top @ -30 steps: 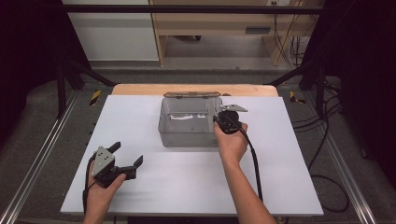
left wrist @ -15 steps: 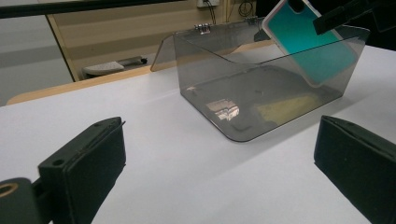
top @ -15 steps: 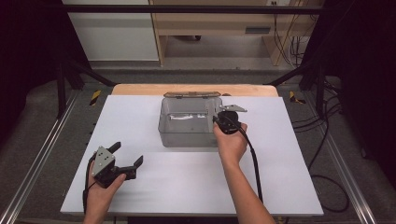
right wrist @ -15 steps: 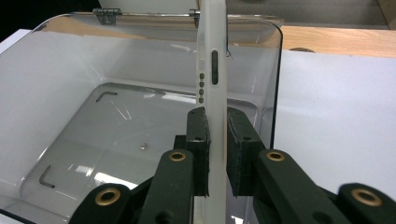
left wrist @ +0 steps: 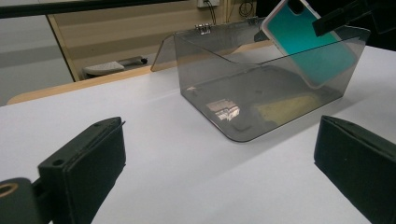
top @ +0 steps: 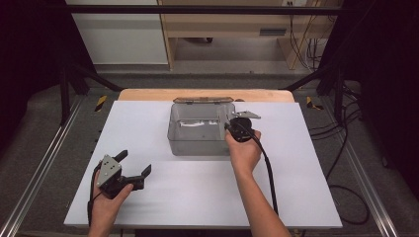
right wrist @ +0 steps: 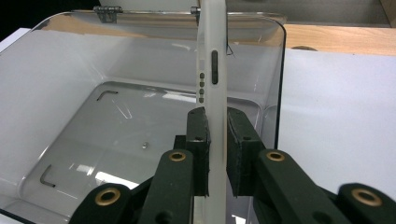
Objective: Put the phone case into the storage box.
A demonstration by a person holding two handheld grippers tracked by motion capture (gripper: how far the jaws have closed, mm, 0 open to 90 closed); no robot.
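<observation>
A clear plastic box (top: 197,129) with its lid swung back stands at the middle of the white table (top: 148,123). My right gripper (top: 236,129) hangs over the box's right side, shut on the edge of a phone case (right wrist: 212,70). The case is white-rimmed with a teal back (left wrist: 306,44) and slants down into the box (left wrist: 261,88). Its thin edge runs upright between my right gripper's (right wrist: 217,154) pads. My left gripper (top: 134,165) rests at the table's front left, open, its wide-apart pads (left wrist: 93,163) holding nothing.
The box (right wrist: 93,121) holds small hex keys and a screw on its floor. A wooden board (top: 207,94) edges the table's far side. Metal rails (top: 39,168) run along both sides, and cables (top: 346,163) lie on the floor at right.
</observation>
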